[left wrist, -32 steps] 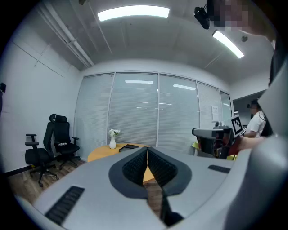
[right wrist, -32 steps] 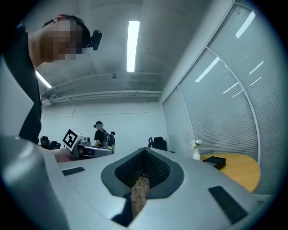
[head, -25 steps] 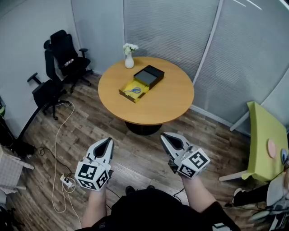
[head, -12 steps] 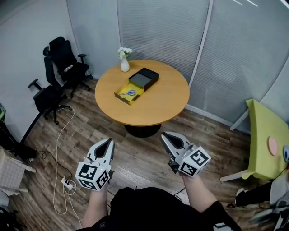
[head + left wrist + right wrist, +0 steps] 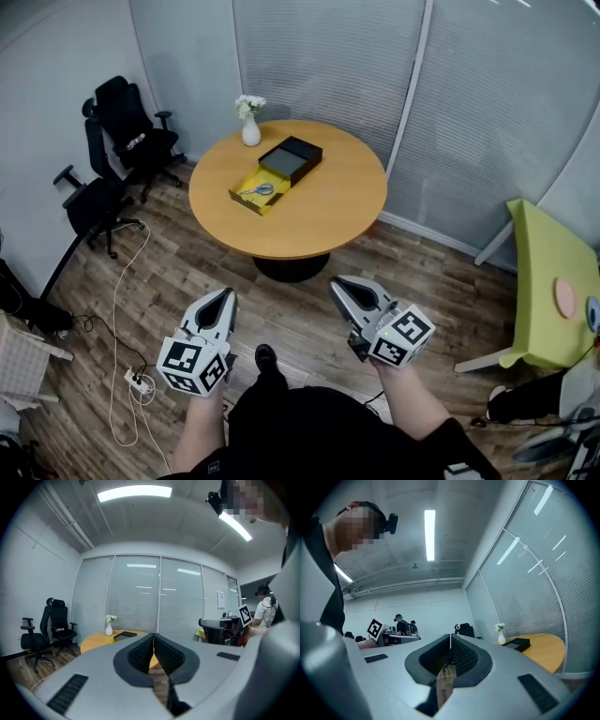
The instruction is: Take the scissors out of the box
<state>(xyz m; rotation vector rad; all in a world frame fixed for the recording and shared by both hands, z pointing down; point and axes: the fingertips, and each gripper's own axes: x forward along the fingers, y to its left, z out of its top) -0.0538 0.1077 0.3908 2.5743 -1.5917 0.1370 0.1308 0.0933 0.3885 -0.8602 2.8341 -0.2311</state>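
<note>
Jaws pressed together; blue-handled scissors in yellow box.

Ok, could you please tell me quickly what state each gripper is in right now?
Left gripper: closed, holding nothing.
Right gripper: closed, holding nothing.

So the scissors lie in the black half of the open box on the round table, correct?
No. The head view shows the scissors in the yellow half of the open box on the round table, not the black one.
</note>
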